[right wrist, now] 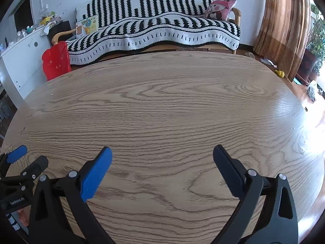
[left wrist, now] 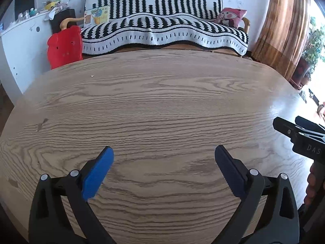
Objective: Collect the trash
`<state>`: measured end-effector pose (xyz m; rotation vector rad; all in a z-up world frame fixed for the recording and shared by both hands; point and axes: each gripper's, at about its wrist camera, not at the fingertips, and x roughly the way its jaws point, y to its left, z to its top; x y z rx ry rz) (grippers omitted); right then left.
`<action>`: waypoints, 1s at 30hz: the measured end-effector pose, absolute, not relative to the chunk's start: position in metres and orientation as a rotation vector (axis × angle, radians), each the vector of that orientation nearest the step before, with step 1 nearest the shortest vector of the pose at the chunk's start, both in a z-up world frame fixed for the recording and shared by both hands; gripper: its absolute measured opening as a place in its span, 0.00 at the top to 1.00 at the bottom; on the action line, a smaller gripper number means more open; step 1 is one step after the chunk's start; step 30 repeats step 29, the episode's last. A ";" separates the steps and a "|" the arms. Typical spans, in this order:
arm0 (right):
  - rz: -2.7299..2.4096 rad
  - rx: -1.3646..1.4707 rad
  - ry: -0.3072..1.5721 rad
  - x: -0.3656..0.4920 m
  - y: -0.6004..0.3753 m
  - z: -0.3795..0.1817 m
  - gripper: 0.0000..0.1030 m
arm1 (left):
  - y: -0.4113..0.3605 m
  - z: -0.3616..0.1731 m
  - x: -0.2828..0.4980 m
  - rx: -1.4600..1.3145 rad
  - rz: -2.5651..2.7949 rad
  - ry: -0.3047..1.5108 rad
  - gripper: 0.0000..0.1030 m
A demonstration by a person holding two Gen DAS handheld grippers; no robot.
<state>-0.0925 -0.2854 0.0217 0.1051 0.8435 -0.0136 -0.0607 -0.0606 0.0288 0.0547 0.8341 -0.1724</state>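
My left gripper (left wrist: 164, 152) hangs open over the wooden table (left wrist: 162, 105), nothing between its blue pads. My right gripper (right wrist: 162, 152) is open too, also above bare wood (right wrist: 172, 111). In the left wrist view the right gripper's body (left wrist: 300, 136) pokes in at the right edge, held by a hand. The left gripper's fingers (right wrist: 17, 154) show at the far left of the right wrist view. No trash lies on the tabletop except a tiny white speck (left wrist: 92, 76) near the far left edge.
Behind the table stands a sofa with a black-and-white blanket (left wrist: 162, 30) and a pink cushion (left wrist: 231, 17). A red plastic chair back (left wrist: 64, 45) sits at the far left, next to a white cabinet (left wrist: 22, 40). Brown curtains (left wrist: 284, 26) hang on the right.
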 end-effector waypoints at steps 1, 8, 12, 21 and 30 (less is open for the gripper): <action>-0.012 0.103 0.844 -0.092 -0.285 0.021 0.07 | -0.061 0.029 -0.061 0.054 -0.175 0.836 0.06; -0.006 0.094 0.850 -0.092 -0.285 0.019 0.07 | -0.061 0.026 -0.061 0.084 -0.159 0.838 0.06; 0.001 0.087 0.855 -0.093 -0.283 0.018 0.07 | -0.066 0.027 -0.062 0.143 -0.102 0.841 0.06; 0.005 0.082 0.871 -0.092 -0.281 0.016 0.07 | -0.060 0.029 -0.067 0.071 -0.160 0.827 0.06; -0.030 0.047 0.924 -0.071 -0.277 -0.004 0.07 | -0.051 0.008 -0.033 0.028 -0.100 0.895 0.06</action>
